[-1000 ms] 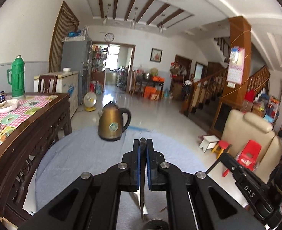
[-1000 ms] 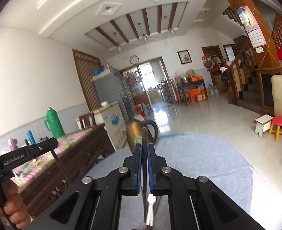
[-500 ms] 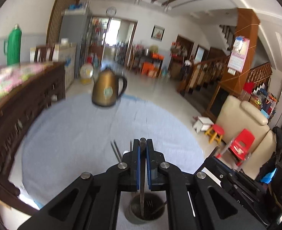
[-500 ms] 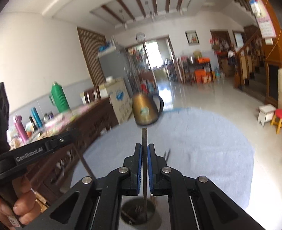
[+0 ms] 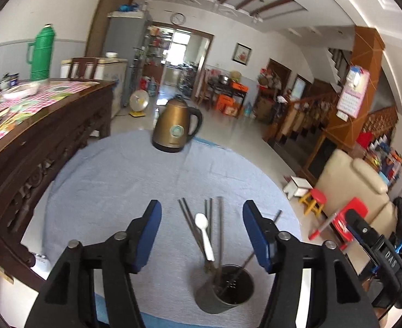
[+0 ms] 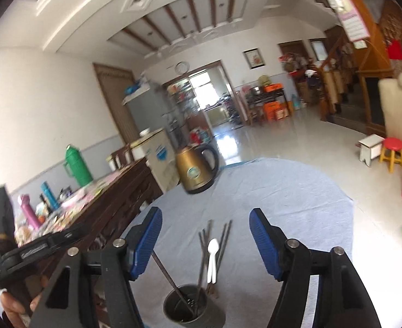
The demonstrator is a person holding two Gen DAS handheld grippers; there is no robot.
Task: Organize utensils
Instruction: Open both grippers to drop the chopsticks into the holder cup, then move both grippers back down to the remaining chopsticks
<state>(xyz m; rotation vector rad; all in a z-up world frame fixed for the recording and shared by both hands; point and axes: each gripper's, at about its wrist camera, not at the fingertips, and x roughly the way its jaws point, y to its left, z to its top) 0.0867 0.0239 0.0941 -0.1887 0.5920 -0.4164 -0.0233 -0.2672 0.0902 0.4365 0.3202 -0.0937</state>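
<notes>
A dark metal utensil cup (image 5: pixel 224 295) stands on the blue-grey tablecloth (image 5: pixel 113 186) near its front edge. It holds several metal chopsticks (image 5: pixel 220 229) and a white spoon (image 5: pixel 205 236), all leaning away from me. The cup also shows in the right wrist view (image 6: pixel 194 307), with the spoon (image 6: pixel 212 259) and chopsticks (image 6: pixel 202 248). My left gripper (image 5: pixel 202 235) is open and empty above the cup. My right gripper (image 6: pixel 205 242) is open and empty above the cup too. The left gripper's body shows at the right wrist view's left edge (image 6: pixel 37 248).
A gold kettle (image 5: pixel 175 124) stands at the far side of the round table. A dark wooden sideboard (image 5: pixel 31 142) with a checked cloth and a green thermos (image 5: pixel 42 52) runs along the left. A beige armchair (image 5: pixel 348 183) and small stools (image 5: pixel 314 201) stand right.
Both grippers held a utensil upright, shut on it, then lowered over the cup. Both have now opened, and the utensils stand in the cup.
</notes>
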